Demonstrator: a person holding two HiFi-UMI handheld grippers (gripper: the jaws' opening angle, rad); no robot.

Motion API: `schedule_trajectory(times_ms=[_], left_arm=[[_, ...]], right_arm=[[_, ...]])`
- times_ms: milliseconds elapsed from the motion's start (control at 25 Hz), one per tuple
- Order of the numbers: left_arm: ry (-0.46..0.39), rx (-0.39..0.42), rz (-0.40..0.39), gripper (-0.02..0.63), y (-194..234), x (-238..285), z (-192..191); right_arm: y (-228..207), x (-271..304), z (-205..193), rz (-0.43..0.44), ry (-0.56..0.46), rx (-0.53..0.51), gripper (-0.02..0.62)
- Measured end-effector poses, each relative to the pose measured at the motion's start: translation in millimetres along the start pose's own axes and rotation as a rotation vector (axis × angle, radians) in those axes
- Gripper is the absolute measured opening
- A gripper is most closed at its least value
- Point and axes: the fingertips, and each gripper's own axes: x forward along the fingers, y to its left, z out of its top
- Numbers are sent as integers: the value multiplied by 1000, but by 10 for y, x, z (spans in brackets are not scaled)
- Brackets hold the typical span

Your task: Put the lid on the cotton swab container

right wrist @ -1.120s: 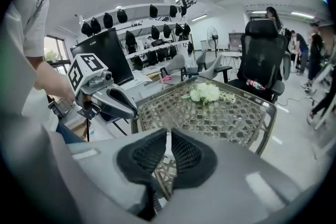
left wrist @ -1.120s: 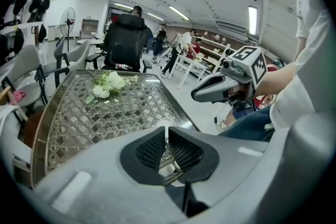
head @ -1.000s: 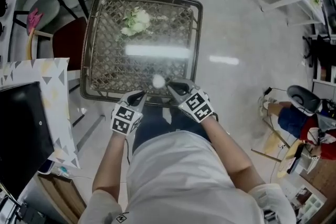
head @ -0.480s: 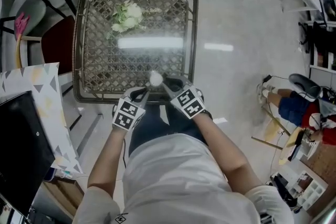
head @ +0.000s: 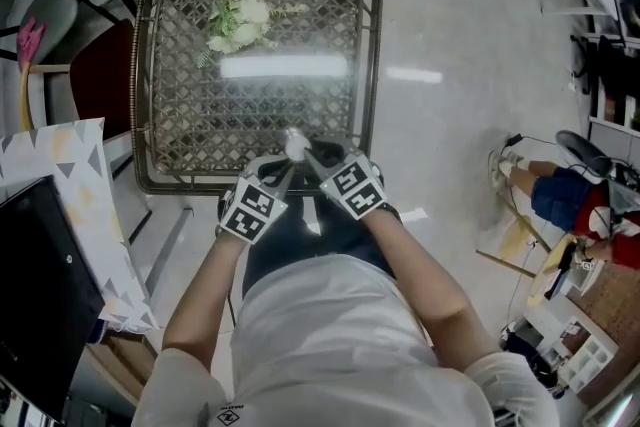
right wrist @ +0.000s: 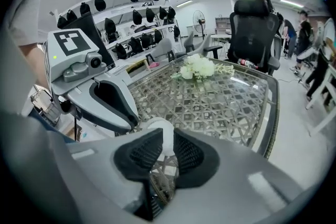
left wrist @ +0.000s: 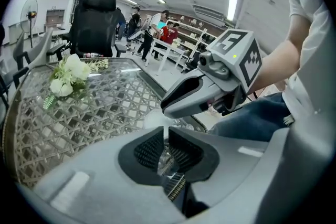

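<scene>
the right gripper [right wrist: 167, 138] has its jaws drawn in to a narrow gap, and the white lid [right wrist: 157, 127] sits pinched between the ribbed pads at their tips. the lid is round and domed and hangs just above the near edge of the table [head: 142, 115], not resting on it as far as the head view shows. the left gripper [left wrist: 164, 138] comes in from the other side with its jaws almost together, only a thin slit between them. something clear glints in that slit, but i cannot tell whether it is a held thing or the glass top seen through the gap. its tips touch or nearly touch the lid, so the two grippers meet nose to nose at it. the cotton swab container cannot be made out apart from the lid. farther out the table is a glass sheet over woven lattice, with a bunch of white flowers [head: 238, 23] near its far side and a black office chair [right wrist: 254, 23] beyond.
</scene>
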Motion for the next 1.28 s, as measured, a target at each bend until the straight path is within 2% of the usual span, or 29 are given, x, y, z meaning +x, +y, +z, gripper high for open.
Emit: schedule_trajectory(times_ms=[360,480,600,840,1040,1280], left_arm=[[-2,-23,-2,14,147,103,85],[27,-12,-3,13,150,149,28],[60,-15,29,12,195,171,-43],[52,-34,50,11,245,178,-45],[26,-80,53,11,263,179,-54],[45,-91,52,11,277,193,-52]], right_arm=[[-64,97,13,-4,24,13,61],[-62,110,21,-7,24,13,58],[-66,119,13,-8,22,34,57],[-73,125,15,-3,20,45,58],[-105,146,-60,4,20,82,60],[-124,163,-86,5,2,97,63]])
